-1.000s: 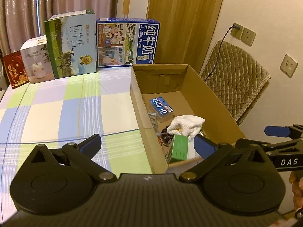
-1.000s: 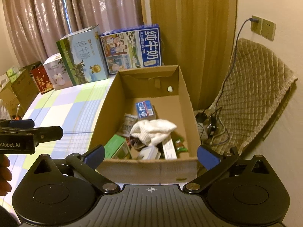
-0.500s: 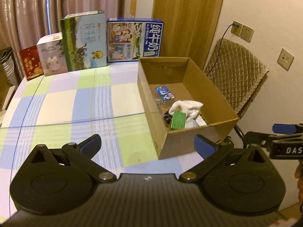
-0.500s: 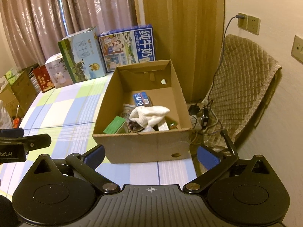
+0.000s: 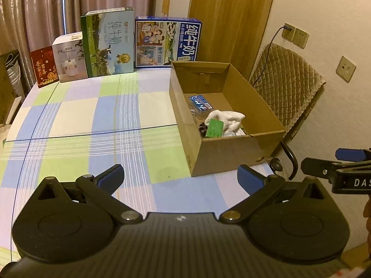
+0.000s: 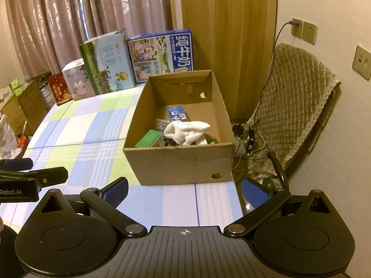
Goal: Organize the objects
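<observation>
- Curtains, a wooden door and a row of printed cartons (image 5: 141, 44) back a table under a checked cloth (image 5: 97, 115); a quilted chair (image 6: 299, 97) stands off its far corner
- On the cloth's right side sits an open cardboard box (image 6: 178, 159); the loose things lie inside it, none on the bare cloth that either view shows
- Inside the box: a white cloth (image 6: 187, 132) bunched in the middle, a green packet (image 6: 148, 139) leaning near the front left, a blue packet (image 6: 178, 113) flat toward the back; smaller items beneath them are too hidden to name
- Left gripper (image 5: 180, 177) hangs over the cloth short of the box, its jaws spread wide with nothing between them; right gripper (image 6: 184, 191) hangs likewise before the box's front wall, wide and bare
- My reading: the scene fits either things already gathered into the box or things waiting to be lifted out and sorted; the pictures do not settle which
- For good handling either way: come at the box from above rather than over the near wall; pinch the soft white cloth at a fold, as it may drag neighbours along; grip the green packet across its thin sides; keep the two grippers apart so they do not collide
</observation>
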{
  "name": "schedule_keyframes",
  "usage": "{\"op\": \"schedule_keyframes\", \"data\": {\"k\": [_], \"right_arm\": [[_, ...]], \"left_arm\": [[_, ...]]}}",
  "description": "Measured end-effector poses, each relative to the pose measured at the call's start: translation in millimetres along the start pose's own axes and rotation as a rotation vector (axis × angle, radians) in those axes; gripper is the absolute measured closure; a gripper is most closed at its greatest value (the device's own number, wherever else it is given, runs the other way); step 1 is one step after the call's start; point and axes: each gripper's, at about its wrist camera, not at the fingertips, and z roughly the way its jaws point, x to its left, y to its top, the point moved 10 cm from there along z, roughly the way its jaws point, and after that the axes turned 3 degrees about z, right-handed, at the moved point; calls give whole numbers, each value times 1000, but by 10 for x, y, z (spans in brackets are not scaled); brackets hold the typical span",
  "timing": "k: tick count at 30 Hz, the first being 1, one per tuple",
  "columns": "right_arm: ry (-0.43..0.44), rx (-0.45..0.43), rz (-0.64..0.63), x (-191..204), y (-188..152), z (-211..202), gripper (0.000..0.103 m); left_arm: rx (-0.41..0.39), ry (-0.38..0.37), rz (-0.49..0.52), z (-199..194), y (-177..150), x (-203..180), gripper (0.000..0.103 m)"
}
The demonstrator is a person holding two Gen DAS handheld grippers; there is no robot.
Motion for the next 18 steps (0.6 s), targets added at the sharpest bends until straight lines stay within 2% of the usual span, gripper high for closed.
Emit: {"op": "schedule_keyframes", "data": {"k": [18], "right_arm": [[15, 6, -8, 97, -178, -197, 2]], "left_arm": [[-7, -34, -2, -260, -207, -165, 1]]}}
